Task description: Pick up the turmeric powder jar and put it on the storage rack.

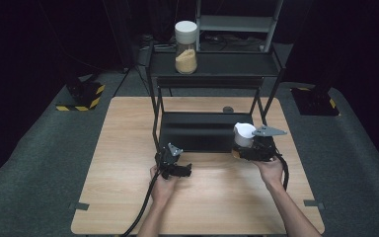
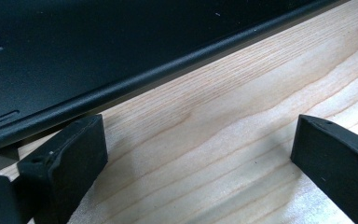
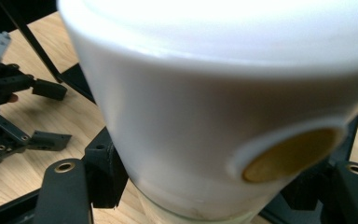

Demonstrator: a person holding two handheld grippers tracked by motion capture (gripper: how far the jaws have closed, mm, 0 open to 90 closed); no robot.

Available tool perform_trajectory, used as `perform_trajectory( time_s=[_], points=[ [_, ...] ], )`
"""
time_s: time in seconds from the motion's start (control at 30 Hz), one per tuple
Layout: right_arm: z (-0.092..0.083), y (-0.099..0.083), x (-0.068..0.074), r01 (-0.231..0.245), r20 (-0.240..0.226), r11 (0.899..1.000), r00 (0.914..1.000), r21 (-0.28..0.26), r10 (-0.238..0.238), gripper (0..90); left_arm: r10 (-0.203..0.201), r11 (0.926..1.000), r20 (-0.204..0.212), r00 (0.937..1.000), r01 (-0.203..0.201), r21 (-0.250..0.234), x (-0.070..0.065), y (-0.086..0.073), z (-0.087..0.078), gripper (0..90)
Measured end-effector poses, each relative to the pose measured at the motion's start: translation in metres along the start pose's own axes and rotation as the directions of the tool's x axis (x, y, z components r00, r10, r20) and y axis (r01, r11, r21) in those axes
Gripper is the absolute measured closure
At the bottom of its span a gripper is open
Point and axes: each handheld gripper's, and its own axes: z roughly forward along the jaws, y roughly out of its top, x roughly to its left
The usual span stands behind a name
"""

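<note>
A jar with a white lid (image 1: 244, 134) stands at the front right corner of the black rack's bottom tray (image 1: 197, 132), and my right gripper (image 1: 250, 148) is shut on it. Up close the white lid (image 3: 214, 93) looms over the jaws, which press on both sides, and a round tan spot (image 3: 291, 156) marks its side. My left gripper (image 1: 180, 171) lies low on the wooden table (image 1: 128, 148) by the tray's front left corner. It is open, with bare wood between its pads (image 2: 74, 158). It appears again as the left gripper (image 3: 9, 112) at the left of the right gripper view.
A second white-lidded jar (image 1: 186, 42) of yellowish grains stands on the rack's top shelf (image 1: 227, 64). The tray's raised front edge (image 2: 121, 88) runs just beyond my left jaws. A small dark round thing (image 1: 228, 109) lies behind the rack. Dark floor surrounds the table.
</note>
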Motion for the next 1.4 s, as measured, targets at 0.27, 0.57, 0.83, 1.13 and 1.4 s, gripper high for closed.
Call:
perform_trajectory(
  time_s=[0.27,0.57,0.83,1.13,1.4],
  points=[
    [-0.013,0.023,-0.001,0.027,-0.024,0.999,0.9993,-0.028,-0.028,30.0,0.000,1.0000,0.000,1.0000,0.000,0.000,0.000,0.000,0.000,3.4],
    [-0.024,0.047,-0.002,0.044,-0.041,0.999,0.9981,-0.031,-0.046,30.0,-0.001,1.0000,0.000,1.0000,0.001,-0.001,0.000,0.000,0.000,3.4],
    [-0.034,0.064,-0.006,0.052,-0.060,0.997,0.9966,-0.061,-0.056,30.0,-0.001,1.0000,0.000,1.0000,0.001,-0.001,0.000,0.000,0.000,3.4],
    [-0.050,0.089,-0.011,0.055,-0.076,0.994,0.9952,-0.094,-0.062,30.0,-0.001,1.0000,0.000,1.0000,0.001,-0.001,0.000,0.000,0.000,3.4],
    [-0.067,0.116,-0.011,0.063,-0.090,0.991,0.9932,-0.118,-0.074,30.0,-0.002,1.0000,0.000,1.0000,0.002,-0.002,0.000,0.000,0.000,3.4]
  ],
)
